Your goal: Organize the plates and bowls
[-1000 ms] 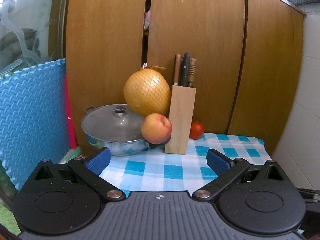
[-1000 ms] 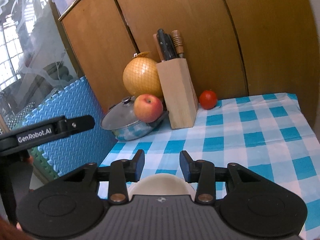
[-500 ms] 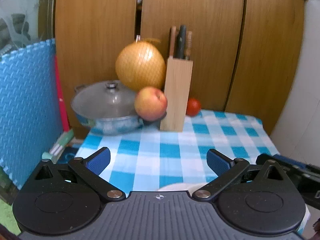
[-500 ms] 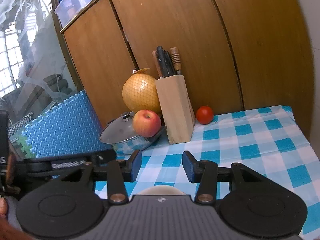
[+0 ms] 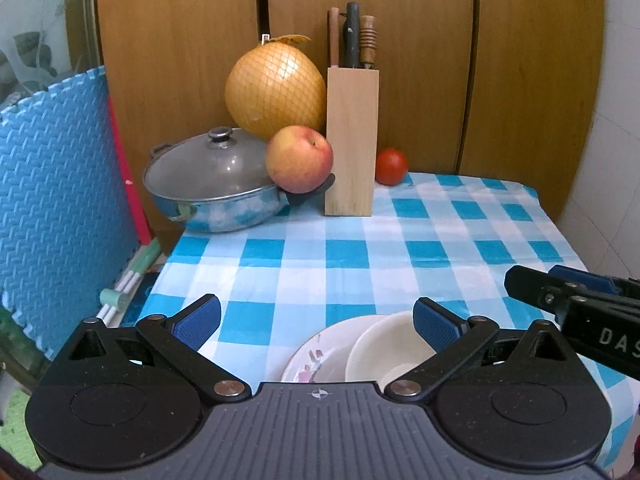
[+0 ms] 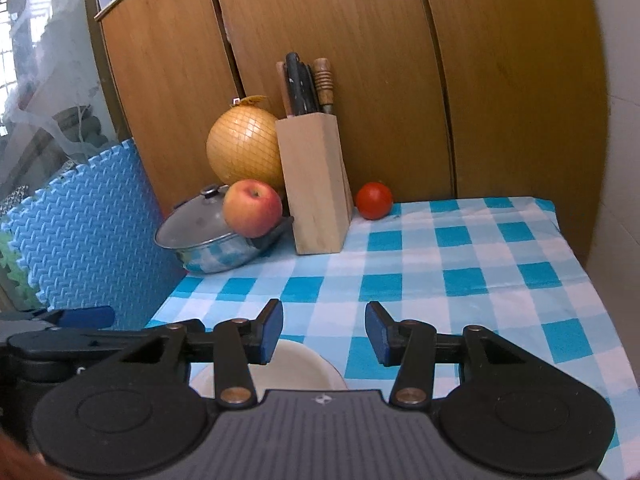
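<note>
Along the tabletop's back edge: pot (image 5: 212,184), apple (image 5: 299,159), knife block (image 5: 351,140), tomato (image 5: 391,166). Left gripper (image 5: 316,322) spread; right gripper (image 6: 323,332) spread. Bowl (image 5: 386,350) on plate (image 5: 316,356) at near edge. Checked tablecloth (image 5: 360,256); wooden cabinet doors (image 5: 420,60).

Your plain cream ceramic bowl (image 5: 384,354) sits upright on the round white plate with the pink floral print (image 5: 316,354), toward its right side. Both rest at the near edge of the blue-and-white checked tablecloth (image 5: 344,252).
</note>
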`<state>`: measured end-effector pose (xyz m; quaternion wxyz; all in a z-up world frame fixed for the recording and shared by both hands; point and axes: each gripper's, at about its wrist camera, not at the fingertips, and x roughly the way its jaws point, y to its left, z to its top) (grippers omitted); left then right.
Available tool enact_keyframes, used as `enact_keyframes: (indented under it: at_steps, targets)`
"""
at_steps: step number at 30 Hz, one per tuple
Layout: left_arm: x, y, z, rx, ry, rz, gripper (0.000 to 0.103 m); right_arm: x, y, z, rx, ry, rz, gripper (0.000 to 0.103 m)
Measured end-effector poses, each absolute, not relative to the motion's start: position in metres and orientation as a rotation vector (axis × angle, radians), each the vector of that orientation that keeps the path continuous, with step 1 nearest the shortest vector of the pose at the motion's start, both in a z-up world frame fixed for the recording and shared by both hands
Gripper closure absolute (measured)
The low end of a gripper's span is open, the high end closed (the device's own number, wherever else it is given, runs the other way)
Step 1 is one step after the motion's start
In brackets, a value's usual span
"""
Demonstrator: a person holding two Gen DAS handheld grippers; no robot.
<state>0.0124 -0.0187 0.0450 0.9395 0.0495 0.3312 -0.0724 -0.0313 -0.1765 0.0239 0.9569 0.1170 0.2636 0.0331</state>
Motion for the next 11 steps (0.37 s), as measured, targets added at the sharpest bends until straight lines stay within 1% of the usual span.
enact_keyframes:
  at_steps: [11]
  targets:
    - [0.0114, -0.0205, 0.0450, 0.130, 0.672, -0.121, 0.000, -0.0307, -0.1757, 0.0228, 0.230, 0.549, 0.068, 0.059]
